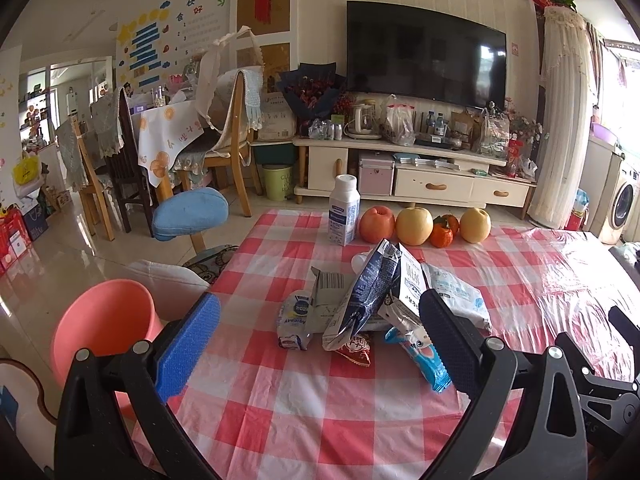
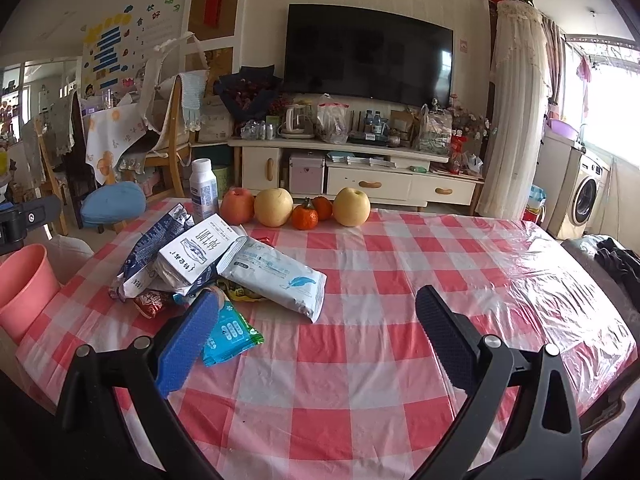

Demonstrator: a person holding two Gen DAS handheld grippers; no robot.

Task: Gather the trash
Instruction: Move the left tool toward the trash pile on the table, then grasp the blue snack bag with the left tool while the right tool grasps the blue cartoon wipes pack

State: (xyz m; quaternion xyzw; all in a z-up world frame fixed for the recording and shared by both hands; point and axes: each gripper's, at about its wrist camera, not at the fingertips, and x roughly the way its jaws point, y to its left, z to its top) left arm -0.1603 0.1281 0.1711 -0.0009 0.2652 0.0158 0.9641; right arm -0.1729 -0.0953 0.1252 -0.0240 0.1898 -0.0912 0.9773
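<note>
A pile of trash lies on the red-checked table [image 1: 304, 412]: a crumpled dark blue bag [image 1: 370, 284], a flattened milk carton [image 1: 410, 280], a white wipes pack [image 1: 460, 296], a light blue wrapper [image 1: 424, 358], a small red wrapper [image 1: 356, 350] and a white cup lid wrapper [image 1: 294, 320]. My left gripper [image 1: 320, 340] is open and empty just in front of the pile. My right gripper [image 2: 316, 336] is open and empty; the pile with the carton [image 2: 198, 252], the wipes pack [image 2: 280, 276] and a blue wrapper [image 2: 230, 334] lies to its left.
A pink bin [image 1: 100, 328] stands off the table's left edge, also in the right wrist view [image 2: 22, 292]. A white bottle [image 1: 344, 210], an apple [image 1: 376, 224], two pears and two persimmons line the far edge. A blue stool [image 1: 190, 214] and chairs stand beyond.
</note>
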